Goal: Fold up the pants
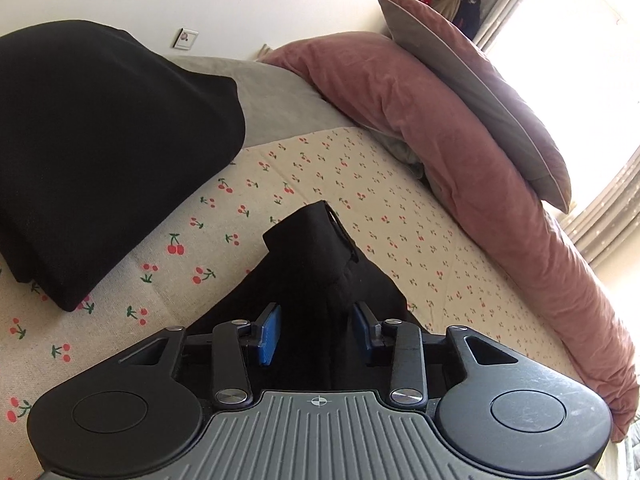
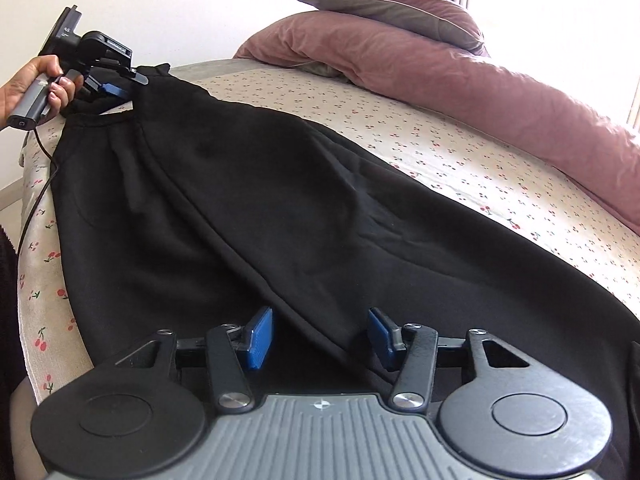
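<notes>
The big black soft cloth pants [image 2: 248,200] lie spread out on the cream bed sheet with little red cherries [image 2: 460,152]. In the right wrist view their long way runs from about 11 o'clock, far up by the waist end, down to about 5 o'clock, close to the camera. The left gripper [image 2: 120,88], held by a person's hand [image 2: 44,80], sits at that far 11 o'clock end, and its blue pads seem to pinch the waist edge there. In the left wrist view a bunched strip of the black cloth stands up between the blue pads [image 1: 269,334] toward 12 o'clock, and the pads look pressed on it, so this one is grasping the pants. The right gripper [image 2: 320,336] is at the near end, and the cloth lies straight ahead of it at 12 o'clock. A fold of the cloth runs between its jaws, but a gap shows beside each blue pad, so it looks released and not squeezing. I think the next move is to close on this near end, and the right hand is the nearer one for that. A long pink soft quilt roll [image 2: 480,80] lies far off at 1 o'clock, well apart from the pants
</notes>
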{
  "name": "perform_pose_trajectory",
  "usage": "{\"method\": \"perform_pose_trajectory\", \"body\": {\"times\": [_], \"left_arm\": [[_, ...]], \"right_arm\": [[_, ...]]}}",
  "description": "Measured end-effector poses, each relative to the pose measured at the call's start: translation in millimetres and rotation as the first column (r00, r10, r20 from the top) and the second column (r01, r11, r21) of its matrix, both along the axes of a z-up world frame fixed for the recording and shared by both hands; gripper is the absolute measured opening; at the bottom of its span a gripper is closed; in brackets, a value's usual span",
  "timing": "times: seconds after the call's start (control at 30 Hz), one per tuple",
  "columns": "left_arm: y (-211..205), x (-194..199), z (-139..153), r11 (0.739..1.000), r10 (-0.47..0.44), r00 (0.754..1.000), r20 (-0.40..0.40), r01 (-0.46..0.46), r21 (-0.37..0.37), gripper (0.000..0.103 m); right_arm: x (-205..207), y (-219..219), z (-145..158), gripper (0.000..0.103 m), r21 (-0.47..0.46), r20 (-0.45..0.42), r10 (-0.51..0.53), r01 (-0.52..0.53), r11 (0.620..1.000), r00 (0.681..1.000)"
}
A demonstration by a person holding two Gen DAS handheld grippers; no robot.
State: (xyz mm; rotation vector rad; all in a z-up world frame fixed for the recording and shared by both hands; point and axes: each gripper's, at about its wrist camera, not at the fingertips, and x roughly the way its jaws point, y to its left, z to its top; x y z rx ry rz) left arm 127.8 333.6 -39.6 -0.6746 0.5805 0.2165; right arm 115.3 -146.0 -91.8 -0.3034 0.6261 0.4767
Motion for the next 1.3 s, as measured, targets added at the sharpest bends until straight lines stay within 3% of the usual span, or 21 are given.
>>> {"method": "perform_pose_trajectory", "body": {"times": [0.03,0.1,0.23,0.43,0.63,0.83,0.93,1.07,1.1,1.13,1.17,1.23,1.3], "left_arm": [[0,1,-1,1.000,0.011,1.000,0.003,-0.011,0.007,0.020],[1,0,-3,0.999,0.031,0.999,-0.010,-0.031,0.022,0.014],[5,-8,3,1.000,0.010,0.999,-0.040,-0.010,0.005,0.010],[17,-48,5,0.996,-0.066,0.994,-0.084,0.061,-0.061,0.010],[28,-81,-1,0.991,-0.103,0.989,-0.110,0.092,-0.096,0.010],[28,-103,-5,0.988,-0.141,0.982,-0.130,0.131,-0.076,0.010],[27,-110,-12,0.989,-0.147,0.973,-0.177,0.139,-0.060,0.011],[15,-112,-10,0.980,-0.178,0.958,-0.223,0.192,0.044,0.019],[11,-113,-7,0.979,-0.171,0.959,-0.225,0.191,0.072,0.019],[8,-115,-3,0.977,-0.162,0.961,-0.222,0.188,0.097,0.023],[3,-118,1,0.975,-0.145,0.964,-0.224,0.178,0.136,0.027],[-6,-125,13,0.964,-0.106,0.975,-0.194,0.149,0.222,0.048],[-17,-131,25,0.949,-0.110,0.982,-0.154,0.149,0.279,0.056]], "right_arm": [[1,0,-1,0.043,0.012,-0.003,0.004,-0.004,1.000,1.000],[2,-5,0,0.000,0.039,-0.005,0.008,-0.008,0.999,1.000],[-2,-15,14,0.000,0.082,0.022,-0.021,0.019,0.996,1.000],[-42,-38,46,0.000,0.146,0.088,0.003,-0.015,0.989,0.996],[-69,-41,42,0.000,0.133,0.041,0.079,-0.084,0.988,0.996],[-76,-38,42,0.000,0.117,0.021,0.102,-0.104,0.988,0.995],[-76,-33,39,0.000,0.108,-0.007,0.111,-0.109,0.988,0.994],[-70,-22,22,0.007,0.023,-0.087,0.096,-0.094,0.995,0.992],[-70,-21,19,0.023,-0.008,-0.094,0.077,-0.079,0.997,0.993],[-70,-21,19,0.031,-0.026,-0.094,0.060,-0.062,0.998,0.994],[-72,-24,23,0.040,-0.024,-0.077,0.044,-0.046,0.999,0.996],[-76,-36,34,0.041,0.035,-0.046,0.022,-0.020,0.999,0.999],[-78,-54,44,0.047,0.117,-0.019,-0.025,0.027,0.993,1.000]]}}
